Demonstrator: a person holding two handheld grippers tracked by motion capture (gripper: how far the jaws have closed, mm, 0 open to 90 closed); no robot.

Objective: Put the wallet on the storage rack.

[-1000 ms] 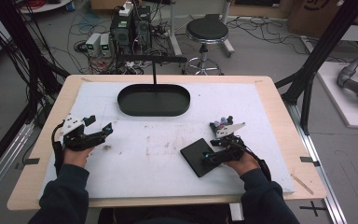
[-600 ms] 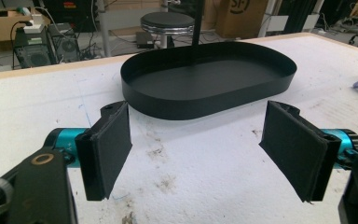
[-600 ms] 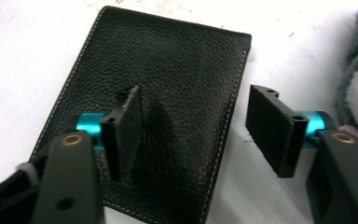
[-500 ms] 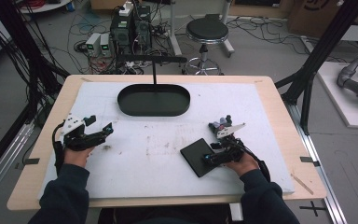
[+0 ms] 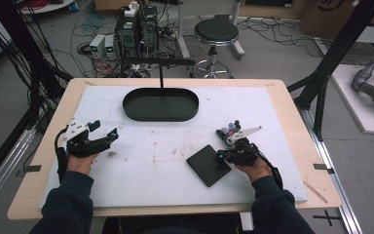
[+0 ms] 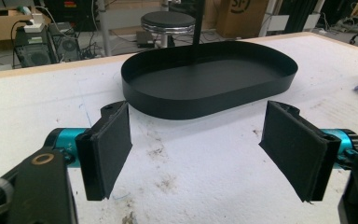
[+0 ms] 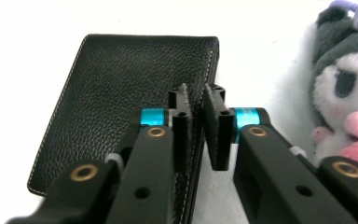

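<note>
Leftward, your left gripper [image 5: 108, 137] rests on the white mat [image 5: 282, 117] with its 2 jaws spread wide and nothing between them, facing the black oval tray [image 6: 205, 88]. Behind it, a cardboard box [image 6: 240, 16] shows cut-off letters you can't read. Your right gripper [image 7: 196, 100] has just been closing; its jaws pinch the black leather wallet [image 7: 121, 93] at its stitched edge. A plush toy [image 7: 345, 93] sits just beside, half cropped.

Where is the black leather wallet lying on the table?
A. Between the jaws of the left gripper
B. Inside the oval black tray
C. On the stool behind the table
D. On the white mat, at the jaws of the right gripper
D: the black leather wallet lies flat on the white mat, with the right gripper closed at its edge, far from the oval black tray.
</note>
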